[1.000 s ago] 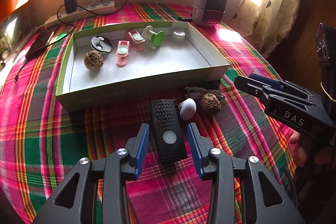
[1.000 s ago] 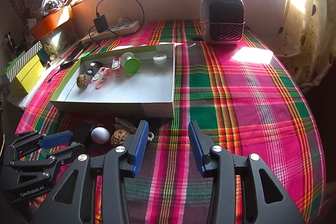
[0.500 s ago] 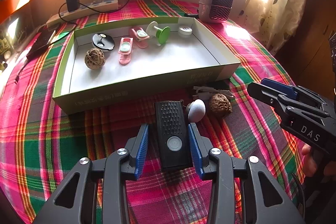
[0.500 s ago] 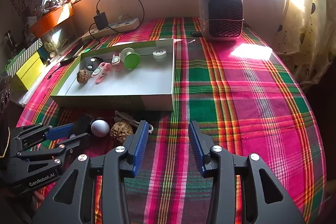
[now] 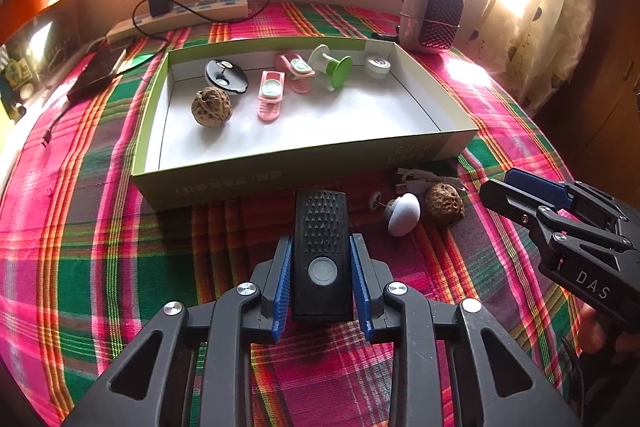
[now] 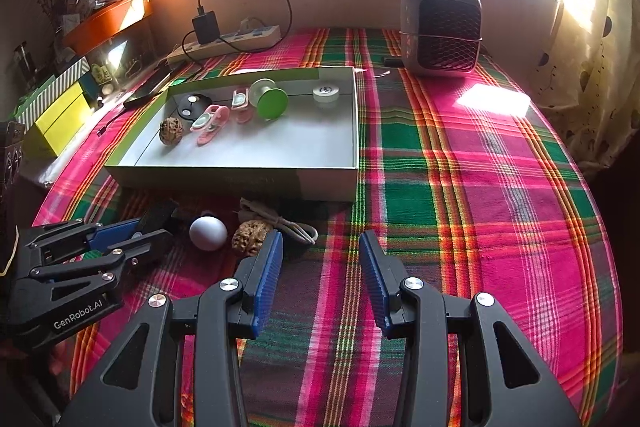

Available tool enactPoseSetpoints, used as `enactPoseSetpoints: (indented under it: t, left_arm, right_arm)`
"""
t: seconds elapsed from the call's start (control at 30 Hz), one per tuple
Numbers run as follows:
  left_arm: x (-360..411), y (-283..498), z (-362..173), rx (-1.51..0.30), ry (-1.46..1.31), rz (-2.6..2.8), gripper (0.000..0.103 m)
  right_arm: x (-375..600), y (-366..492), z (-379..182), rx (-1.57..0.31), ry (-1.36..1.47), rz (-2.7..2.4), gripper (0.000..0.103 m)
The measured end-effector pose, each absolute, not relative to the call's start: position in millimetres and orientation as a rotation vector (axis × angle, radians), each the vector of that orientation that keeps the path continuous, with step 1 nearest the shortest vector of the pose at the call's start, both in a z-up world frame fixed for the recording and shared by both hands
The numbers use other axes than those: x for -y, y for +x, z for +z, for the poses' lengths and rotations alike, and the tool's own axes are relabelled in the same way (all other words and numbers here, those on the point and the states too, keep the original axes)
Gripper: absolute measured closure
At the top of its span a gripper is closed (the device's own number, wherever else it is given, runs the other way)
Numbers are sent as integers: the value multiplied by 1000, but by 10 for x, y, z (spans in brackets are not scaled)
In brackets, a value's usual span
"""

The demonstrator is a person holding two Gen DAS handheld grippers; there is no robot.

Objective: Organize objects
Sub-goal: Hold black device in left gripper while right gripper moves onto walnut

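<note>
Right now your left gripper [image 5: 322,279] has the black remote [image 5: 321,251] between its blue pads, and the jaws are closing on it; the pads sit against both long sides of the remote. It lies flat on the plaid cloth [image 5: 100,247], just in front of the near wall of the open green-and-white box [image 5: 280,167], with its round button toward you and its ribbed end toward the box.

Just to the right of the remote you have a small white egg-shaped piece [image 5: 404,213] and a wrinkled walnut [image 5: 444,205] touching or nearly touching each other, with a bundled pale cable [image 5: 416,179] behind them against the box.

Inside the box, along the far side, sit a second walnut [image 5: 211,106], a black round disc [image 5: 226,77], two pink clips [image 5: 271,95], a white-and-green spool [image 5: 334,69] and a small white roll [image 5: 377,66].

Your right gripper [image 6: 320,277] hovers over bare cloth to the right of those loose pieces, its jaws spread with nothing between them; its left pad is close to the walnut on the cloth.

Farther back you can see a power strip [image 5: 180,17] with a black charger plugged in, a dark phone-like slab [image 5: 98,75] left of the box, and a small heater [image 5: 434,13] near the curtained window.
</note>
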State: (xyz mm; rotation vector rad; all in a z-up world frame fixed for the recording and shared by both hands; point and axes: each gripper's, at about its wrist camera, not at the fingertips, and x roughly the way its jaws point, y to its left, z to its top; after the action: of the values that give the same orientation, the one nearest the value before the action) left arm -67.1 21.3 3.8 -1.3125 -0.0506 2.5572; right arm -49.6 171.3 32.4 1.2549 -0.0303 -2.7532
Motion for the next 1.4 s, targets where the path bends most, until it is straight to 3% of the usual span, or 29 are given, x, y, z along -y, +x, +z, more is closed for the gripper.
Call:
enactPoseSetpoints:
  t: [1.4]
  left_arm:
    - [7,-665,23,68,-1312,2603,78]
  right_arm:
    - [-1348,-661,95,-40,1262,-2636,67]
